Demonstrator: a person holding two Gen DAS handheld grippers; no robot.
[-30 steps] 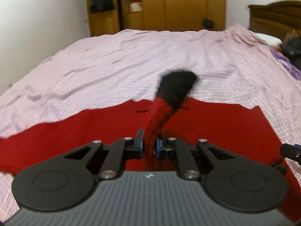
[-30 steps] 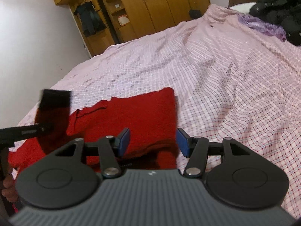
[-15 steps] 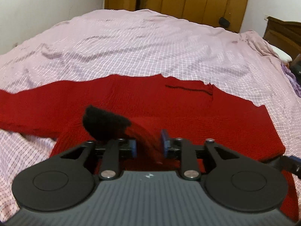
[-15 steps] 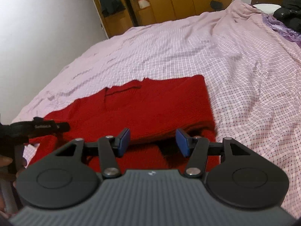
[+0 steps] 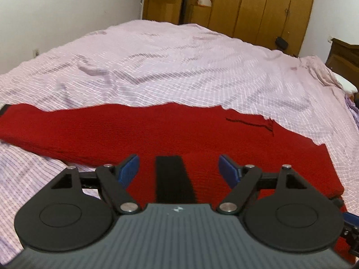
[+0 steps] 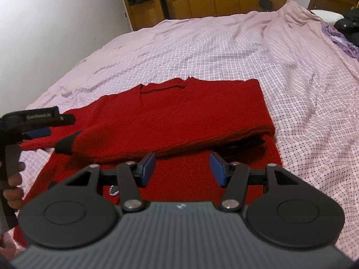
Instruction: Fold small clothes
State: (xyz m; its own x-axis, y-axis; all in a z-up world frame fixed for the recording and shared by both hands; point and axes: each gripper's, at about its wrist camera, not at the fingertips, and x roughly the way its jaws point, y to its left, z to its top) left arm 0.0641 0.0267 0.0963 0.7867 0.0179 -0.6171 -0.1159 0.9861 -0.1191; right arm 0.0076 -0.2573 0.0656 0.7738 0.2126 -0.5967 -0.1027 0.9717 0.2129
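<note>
A red knit sweater [image 5: 202, 134] lies flat on the pink checked bedsheet [image 5: 179, 67]. One sleeve stretches out to the left, its black cuff [image 5: 3, 109] at the frame edge. The other sleeve is folded over the body, and its black cuff [image 5: 172, 179] lies between the fingers of my left gripper [image 5: 179, 168]. Those jaws are opening, and the pads stand clear of the cuff. In the right wrist view the sweater [image 6: 179, 112] shows the folded sleeve's cuff [image 6: 65, 146] beside the left gripper [image 6: 56, 125]. My right gripper [image 6: 181, 168] hovers open over the hem, gripping nothing.
A wooden wardrobe [image 5: 246, 4] stands beyond the bed, with a white wall to the left. Purple cloth [image 6: 341, 38] and dark clothes [image 6: 347, 24] lie near a pillow at the right. A dark headboard [image 5: 343, 58] closes that side. A hand [image 6: 13, 179] holds the left gripper.
My left gripper carried the black-cuffed sleeve across the sweater, then opened and let it go. The cuff now rests on the red body. The right gripper stayed open and drew back.
</note>
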